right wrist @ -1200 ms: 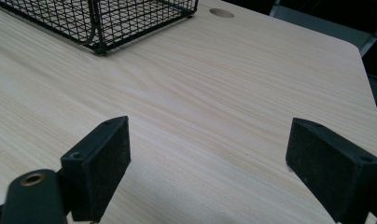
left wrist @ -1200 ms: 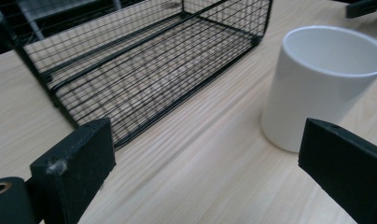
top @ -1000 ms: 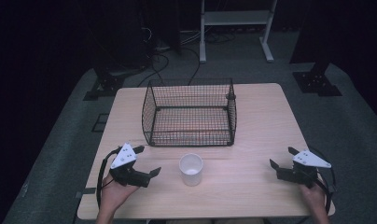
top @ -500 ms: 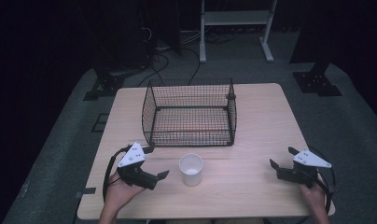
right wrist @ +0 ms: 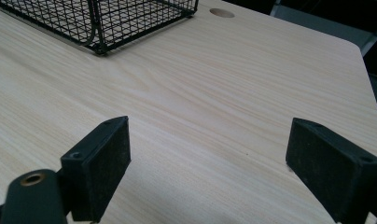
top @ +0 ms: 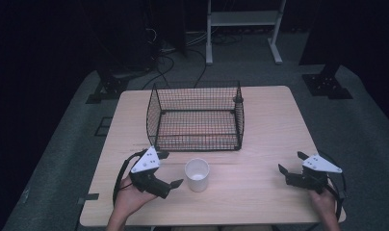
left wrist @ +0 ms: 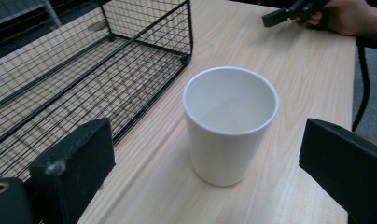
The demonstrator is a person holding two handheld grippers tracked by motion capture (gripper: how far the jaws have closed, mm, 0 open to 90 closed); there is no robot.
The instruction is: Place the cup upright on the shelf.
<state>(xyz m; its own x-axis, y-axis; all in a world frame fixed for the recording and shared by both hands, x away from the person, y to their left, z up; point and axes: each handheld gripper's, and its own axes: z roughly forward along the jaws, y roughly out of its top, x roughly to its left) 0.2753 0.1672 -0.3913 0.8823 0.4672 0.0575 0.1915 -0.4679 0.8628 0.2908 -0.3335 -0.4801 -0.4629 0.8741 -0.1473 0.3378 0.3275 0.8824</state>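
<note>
Two grippers, one white cup (top: 197, 174) on a wooden table (top: 269, 125), jaws spread on both.

High view: left gripper (top: 169, 168) just beside the cup at its 9 o'clock, not touching; right gripper (top: 290, 161) well apart at 3 o'clock; wire basket (top: 196, 117) near at 12 o'clock. Left gripper view: cup (left wrist: 230, 123) upright, empty, ahead of and between the wide-open jaws, basket (left wrist: 84, 70) at 10 o'clock, other gripper (left wrist: 289, 11) at 1 o'clock. Right gripper view: jaws wide open over bare table (right wrist: 214, 93), pinching nothing; basket corner (right wrist: 102, 21) at 11 o'clock.
</note>
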